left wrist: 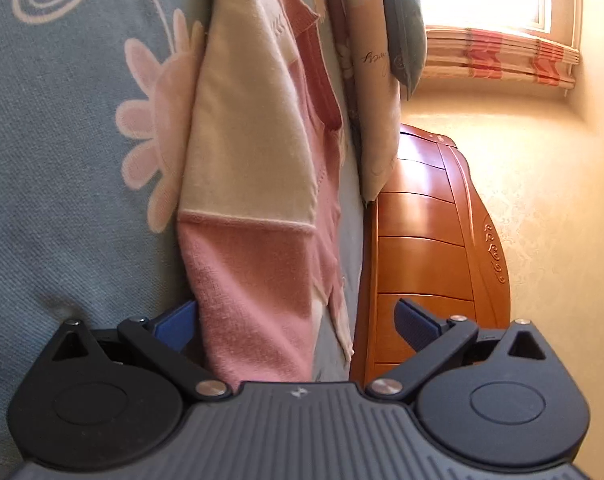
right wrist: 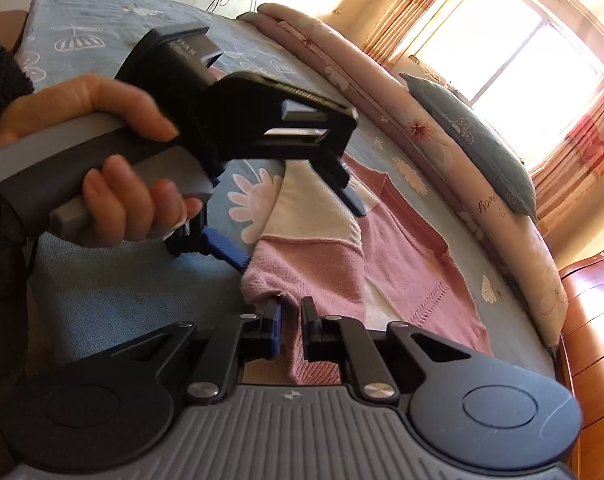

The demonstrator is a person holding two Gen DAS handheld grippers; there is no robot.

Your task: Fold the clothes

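Strong daylight pours in through the window (right wrist: 514, 52), which is blown out to near white in both views and throws a warm yellow cast over the wall (left wrist: 542, 168) and a bright sheen on the wooden headboard (left wrist: 418, 216). The bedspread (left wrist: 62, 160) and the sweater (left wrist: 254, 184) are evenly lit with only soft shadows, and the knit texture stays sharp close to the camera. Both views bend straight lines strongly toward the edges, the corners fall to black, and the hand (right wrist: 114, 160) looks slightly soft
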